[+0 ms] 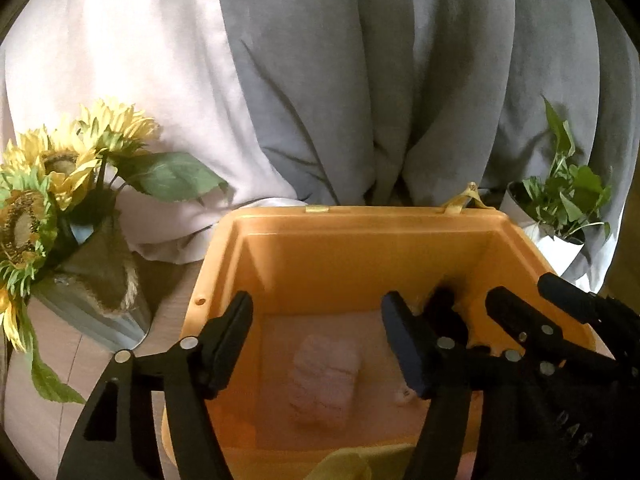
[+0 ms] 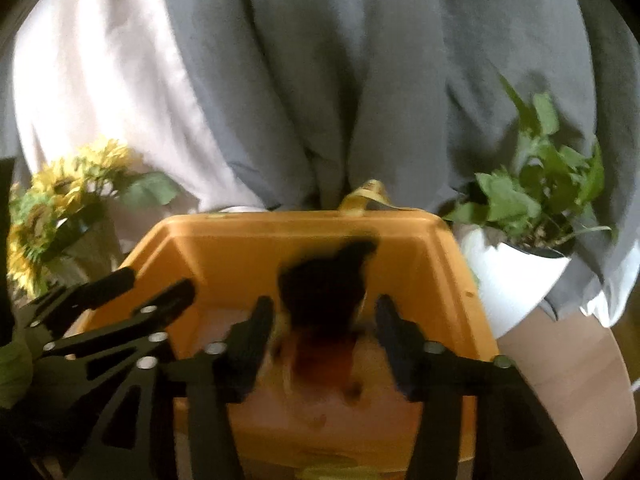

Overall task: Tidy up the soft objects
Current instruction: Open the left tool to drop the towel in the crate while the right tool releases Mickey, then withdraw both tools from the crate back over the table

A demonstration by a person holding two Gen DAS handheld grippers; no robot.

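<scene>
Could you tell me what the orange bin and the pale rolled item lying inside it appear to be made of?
The orange bin looks like moulded plastic with a smooth, slightly glossy finish: rounded corners, a stepped rim and a small punched hole. The pale rolled item on its floor looks like soft, fuzzy fabric, perhaps terry or fleece, judging by its ribbed, matte surface; the blur leaves the exact cloth open.
</scene>
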